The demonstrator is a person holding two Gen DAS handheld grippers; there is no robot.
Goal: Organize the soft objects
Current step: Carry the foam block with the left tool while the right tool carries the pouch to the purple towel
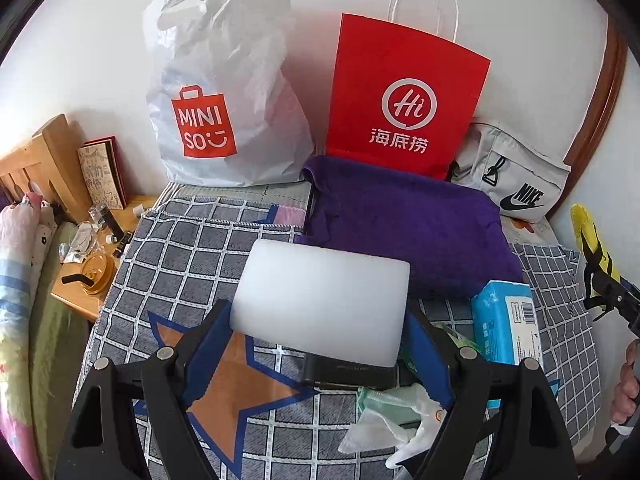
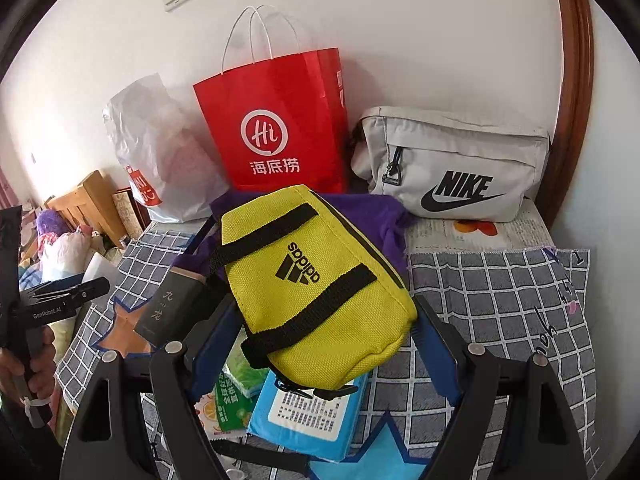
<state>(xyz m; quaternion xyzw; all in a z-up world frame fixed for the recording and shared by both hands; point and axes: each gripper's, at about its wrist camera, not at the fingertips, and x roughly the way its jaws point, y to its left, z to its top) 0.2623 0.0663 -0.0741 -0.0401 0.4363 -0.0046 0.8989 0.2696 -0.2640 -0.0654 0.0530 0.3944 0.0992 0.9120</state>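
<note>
My left gripper (image 1: 320,344) is shut on a white foam block (image 1: 322,298) and holds it above the checked cloth (image 1: 188,256). My right gripper (image 2: 320,344) is shut on a yellow Adidas pouch (image 2: 316,284) and holds it above a blue tissue pack (image 2: 308,420). A purple towel (image 1: 404,232) lies behind the block. A white Miniso plastic bag (image 1: 224,92), a red paper bag (image 1: 404,96) and a grey Nike waist bag (image 2: 452,164) stand along the wall.
A black box (image 2: 168,304), green packets (image 2: 236,392) and a crumpled white bag (image 1: 392,424) lie on the cloth under the grippers. A wooden bedside table (image 1: 88,276) with small bottles stands at the left. The wall is close behind.
</note>
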